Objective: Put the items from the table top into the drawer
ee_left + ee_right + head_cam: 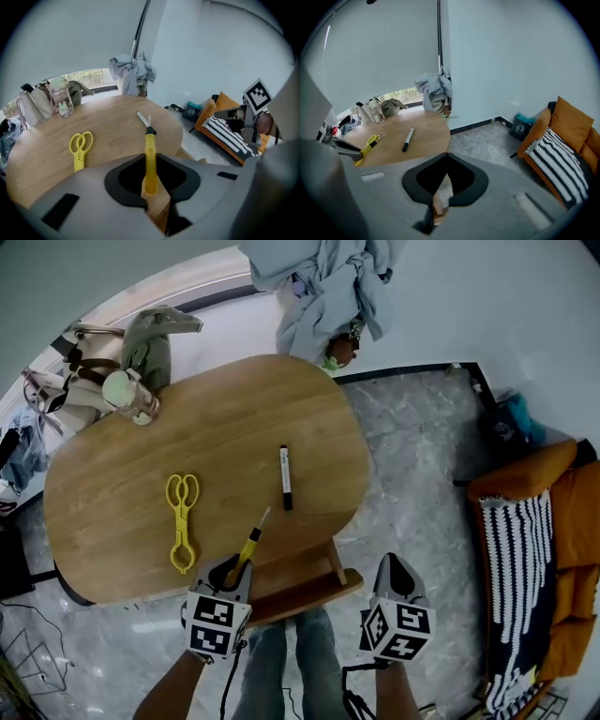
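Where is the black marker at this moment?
In the head view the black marker lies on the right half of the wooden table, right of the yellow scissors, near the screwdriver.

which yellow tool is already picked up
The yellow-handled screwdriver, clamped in the jaws of the left gripper; the yellow plastic scissors lie loose on the oval wooden table.

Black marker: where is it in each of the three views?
Head view: black marker right of middle on the table.
Left gripper view: centre, just beyond the held screwdriver.
Right gripper view: left of centre.
Shared landmark: hanging pale blue clothes.
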### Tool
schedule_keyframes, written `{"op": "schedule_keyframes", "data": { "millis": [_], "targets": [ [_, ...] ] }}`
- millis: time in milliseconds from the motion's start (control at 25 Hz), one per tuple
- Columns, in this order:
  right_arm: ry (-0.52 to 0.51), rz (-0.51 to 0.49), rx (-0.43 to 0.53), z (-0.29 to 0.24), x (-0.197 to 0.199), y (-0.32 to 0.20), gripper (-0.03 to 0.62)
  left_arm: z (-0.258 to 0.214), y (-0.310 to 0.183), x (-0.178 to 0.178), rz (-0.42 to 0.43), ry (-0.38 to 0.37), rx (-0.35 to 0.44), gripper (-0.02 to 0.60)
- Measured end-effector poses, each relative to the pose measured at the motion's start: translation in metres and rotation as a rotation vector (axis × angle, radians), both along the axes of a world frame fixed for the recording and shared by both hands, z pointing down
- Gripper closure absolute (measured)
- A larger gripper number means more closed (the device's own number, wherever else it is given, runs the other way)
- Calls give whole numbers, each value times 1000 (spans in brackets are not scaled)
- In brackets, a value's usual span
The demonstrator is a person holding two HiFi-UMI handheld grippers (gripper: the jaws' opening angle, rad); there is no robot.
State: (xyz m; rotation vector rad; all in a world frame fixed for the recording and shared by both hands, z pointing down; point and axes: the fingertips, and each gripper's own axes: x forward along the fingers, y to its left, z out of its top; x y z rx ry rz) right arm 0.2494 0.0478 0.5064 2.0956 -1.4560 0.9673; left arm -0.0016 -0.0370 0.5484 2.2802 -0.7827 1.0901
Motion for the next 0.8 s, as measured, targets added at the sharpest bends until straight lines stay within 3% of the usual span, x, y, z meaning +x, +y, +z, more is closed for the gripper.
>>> {"op": "schedule_keyframes", "data": {
  "millis": [480, 800],
  "targets": [
    [-19, 121, -5, 5, 22, 37, 589, 19, 67, 55, 292, -39, -56, 514],
    [-30, 178, -39, 21, 34, 70, 589, 43, 95, 61, 405, -89, -75, 514]
  ]
}}
